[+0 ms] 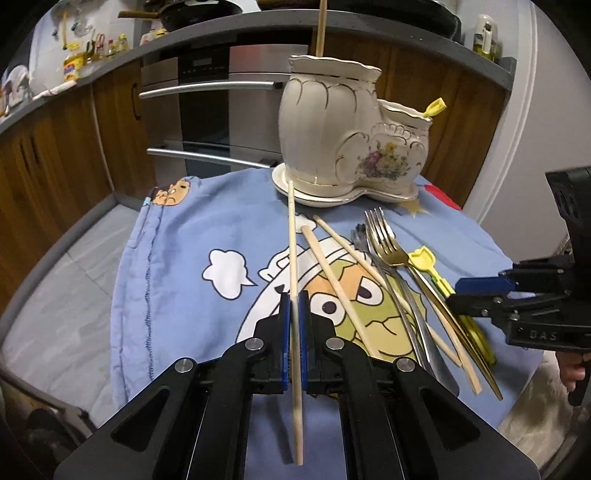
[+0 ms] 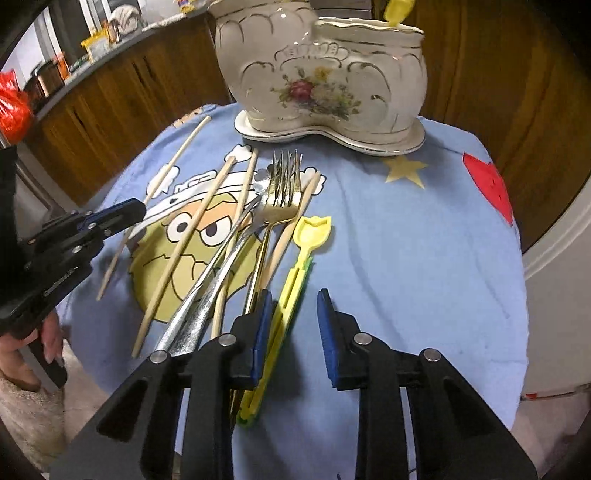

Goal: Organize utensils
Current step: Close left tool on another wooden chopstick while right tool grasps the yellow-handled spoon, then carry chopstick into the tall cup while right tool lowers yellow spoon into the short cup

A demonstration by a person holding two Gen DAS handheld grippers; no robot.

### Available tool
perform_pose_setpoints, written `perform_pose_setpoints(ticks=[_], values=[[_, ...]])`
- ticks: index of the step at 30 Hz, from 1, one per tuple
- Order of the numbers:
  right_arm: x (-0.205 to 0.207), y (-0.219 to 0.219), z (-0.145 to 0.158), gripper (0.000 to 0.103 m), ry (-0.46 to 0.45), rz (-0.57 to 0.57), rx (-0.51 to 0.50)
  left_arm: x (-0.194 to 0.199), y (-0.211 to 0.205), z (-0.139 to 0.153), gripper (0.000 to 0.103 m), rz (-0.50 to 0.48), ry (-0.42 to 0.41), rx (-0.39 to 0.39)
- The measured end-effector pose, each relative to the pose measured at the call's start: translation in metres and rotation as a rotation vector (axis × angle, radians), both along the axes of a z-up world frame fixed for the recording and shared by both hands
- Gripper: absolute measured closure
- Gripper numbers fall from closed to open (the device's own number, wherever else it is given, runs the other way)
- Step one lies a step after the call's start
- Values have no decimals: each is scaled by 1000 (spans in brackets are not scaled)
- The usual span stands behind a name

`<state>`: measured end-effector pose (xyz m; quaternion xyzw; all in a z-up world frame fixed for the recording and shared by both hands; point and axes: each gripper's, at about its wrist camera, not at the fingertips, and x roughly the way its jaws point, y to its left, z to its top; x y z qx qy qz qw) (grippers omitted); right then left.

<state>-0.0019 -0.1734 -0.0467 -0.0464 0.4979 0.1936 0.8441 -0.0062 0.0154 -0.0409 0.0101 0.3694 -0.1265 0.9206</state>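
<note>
My left gripper (image 1: 294, 301) is shut on a wooden chopstick (image 1: 294, 258) whose far tip points at the white floral ceramic holder (image 1: 332, 122). It also shows in the right wrist view (image 2: 129, 212), with the chopstick (image 2: 177, 155). The holder (image 2: 317, 74) has a chopstick (image 1: 321, 29) in its tall part and a yellow utensil (image 1: 436, 107) in its low part. My right gripper (image 2: 293, 299) is open over a yellow plastic spoon (image 2: 295, 266). Loose chopsticks (image 1: 332, 277), forks (image 2: 282, 192) and a silver utensil (image 2: 207, 295) lie on the cloth.
A blue cartoon cloth (image 2: 406, 240) covers the small round table. Wooden cabinets (image 1: 55, 155) and an oven (image 1: 221, 110) stand behind. A grey mat (image 1: 55, 295) lies on the floor at left.
</note>
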Motion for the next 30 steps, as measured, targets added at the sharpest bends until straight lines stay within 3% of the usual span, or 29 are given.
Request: perform_pose_setpoints(ticks=[6,8,15,24,30], values=[[11,10,1,80,42,26,-60,-2,-1,1,98,-10,-4,-3],[16,11,1,87,57,21,-58,-2,-1,1,98,-9,-5,-3],[20,-1,1,93,48,5,35,-2,0,0,98,-1,-11,-14],[-1,-34,30,93,-132,-7,169,0,9,6,98,19,-48,-48],[-6,-58,52,93,-304,-23,280,-10,8,26,98,-18,-167,-91]])
